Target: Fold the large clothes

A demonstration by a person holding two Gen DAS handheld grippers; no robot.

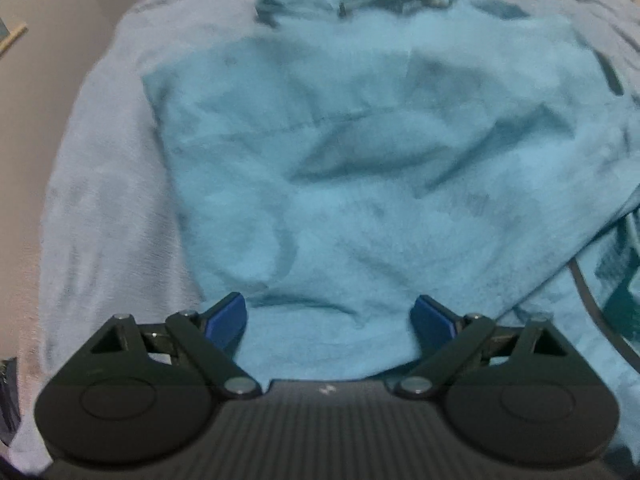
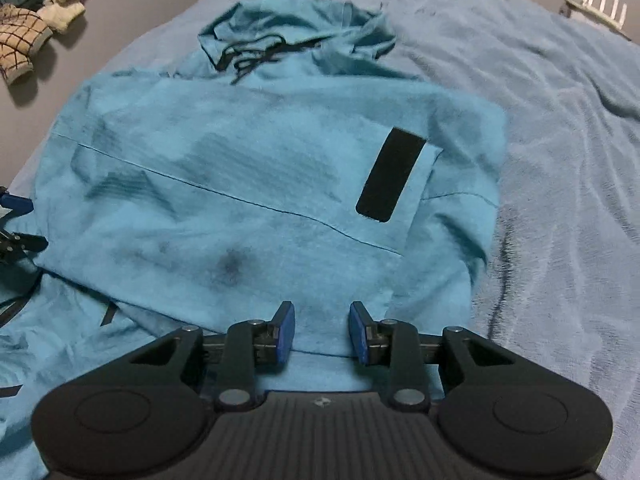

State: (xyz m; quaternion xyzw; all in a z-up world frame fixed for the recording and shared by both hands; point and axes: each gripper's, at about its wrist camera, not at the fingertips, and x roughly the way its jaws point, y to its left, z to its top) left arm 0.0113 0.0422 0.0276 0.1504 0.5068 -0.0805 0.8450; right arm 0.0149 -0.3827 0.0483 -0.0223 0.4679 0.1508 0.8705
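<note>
Blue hoodie [image 2: 248, 184] lies partly folded on the pale blanket [image 2: 560, 160], hood toward the far edge. Only the right view shows its black patch [image 2: 390, 174] and drawstring [image 2: 248, 54]. Left gripper [image 1: 330, 322] is spread wide and right gripper [image 2: 322, 330] partly spread, both holding nothing.

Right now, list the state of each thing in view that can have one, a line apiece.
Bright blue hooded sweatshirt: lying on the bed, sides folded in over the body, hood spread flat at the far end.
Black drawstring: loose, untied below the hood.
Pale blue fleece blanket: spread out, rumpled.
Left gripper: open wide, empty, above the sweatshirt.
Right gripper: partly open, empty, nothing between the pads.
</note>
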